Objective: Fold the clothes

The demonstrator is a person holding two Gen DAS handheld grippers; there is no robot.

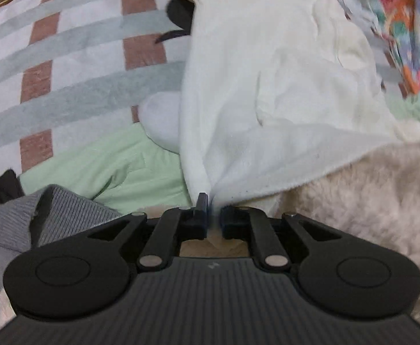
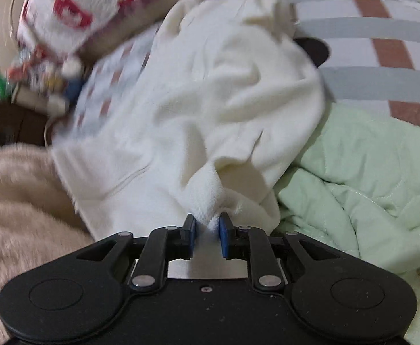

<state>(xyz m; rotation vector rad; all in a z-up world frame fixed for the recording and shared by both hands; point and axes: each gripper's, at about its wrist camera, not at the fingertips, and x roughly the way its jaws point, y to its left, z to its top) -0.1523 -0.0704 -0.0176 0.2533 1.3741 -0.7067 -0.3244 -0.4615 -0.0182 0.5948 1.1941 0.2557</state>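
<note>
**White fleece garment pinched at two points above the bed**

White fleece garment (image 1: 267, 86) is held by both grippers at once, and most of its cloth is draped forward over the bed, across the checked bedsheet (image 1: 75, 66) and partly over the pale green quilt (image 2: 362, 166). A bunched edge is clamped by the left gripper (image 1: 213, 214), whose jaws are drawn narrow on the fabric; taut creases are seen fanning out from that pinch, which suggests that the cloth is being pulled and not merely touched. In the right wrist view a thick gathered fold of the same garment is nipped by the right gripper (image 2: 207, 234), the jaws being closed on it between the blue pads (image 2: 223, 237).

Two separate hold points are judged to be used so that the garment can be stretched flat between them before any fold is made; one grip alone would let it hang in a lump. The garment is still rumpled, so the folding is judged to be at an early stage.

Other items are crowded around: a beige fluffy blanket (image 1: 368, 201) just beside the garment, a grey ribbed knit (image 1: 66, 210) near the left gripper, and a floral cloth (image 1: 411, 43) at the far edge. A snag on these neighbours may be risked if the garment is dragged rather than lifted. Both views are somewhat blurred.
</note>
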